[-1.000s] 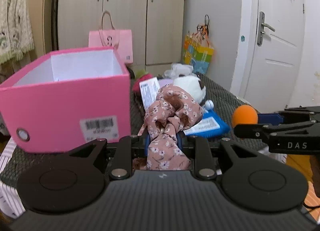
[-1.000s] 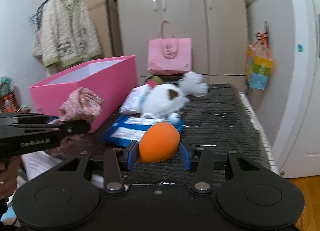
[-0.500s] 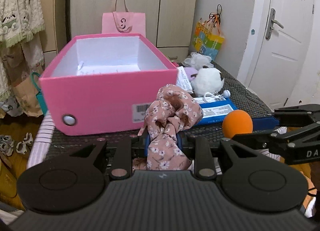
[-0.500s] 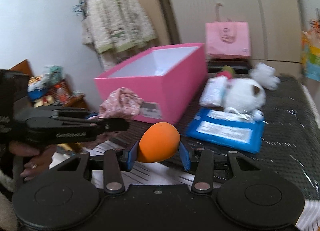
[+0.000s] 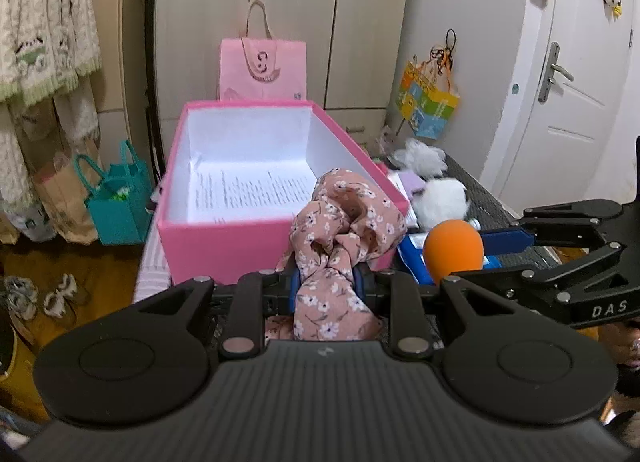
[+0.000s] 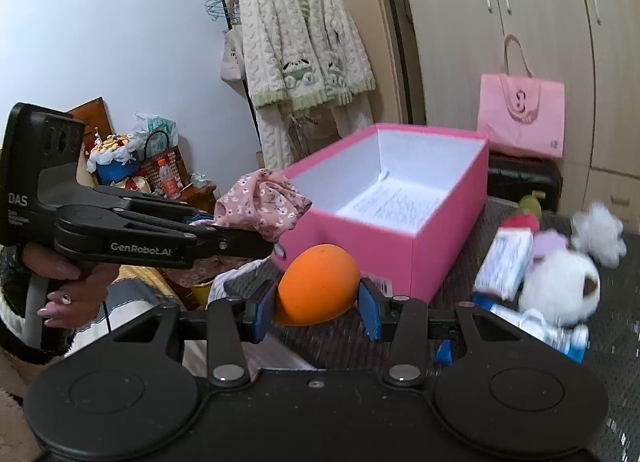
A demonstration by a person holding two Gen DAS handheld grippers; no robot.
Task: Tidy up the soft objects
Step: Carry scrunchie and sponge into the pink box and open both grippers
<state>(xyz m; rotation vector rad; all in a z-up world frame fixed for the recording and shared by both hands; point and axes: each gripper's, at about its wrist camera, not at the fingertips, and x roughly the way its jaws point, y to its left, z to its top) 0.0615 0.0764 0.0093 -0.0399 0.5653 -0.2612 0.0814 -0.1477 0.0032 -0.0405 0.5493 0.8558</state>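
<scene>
Left gripper [image 5: 325, 282]: blue pads clamped tight on a bunched pink floral fabric scrunchie [image 5: 344, 230], cloth spilling above and below the jaws, held in the air in front of the box's near wall. Right gripper [image 6: 316, 307]: jaws part-way closed, pressing both sides of a smooth orange egg-shaped foam sponge [image 6: 318, 282], also lifted, just short of the box's near corner. Beyond both: open rectangular pink cardboard box [image 5: 224, 240], white inside, holding only a printed paper sheet [image 5: 252, 192] flat on its floor. Right of the box, on the dark mesh-covered table [image 6: 612, 366]: white round plush toy [image 6: 560, 286], fluffy white pompom [image 6: 598, 228], blue flat packet [image 5: 412, 256]. Pink paper carrier bag [image 5: 262, 70] stands behind the box; teal gift bag [image 5: 116, 204] on the floor to its left.
</scene>
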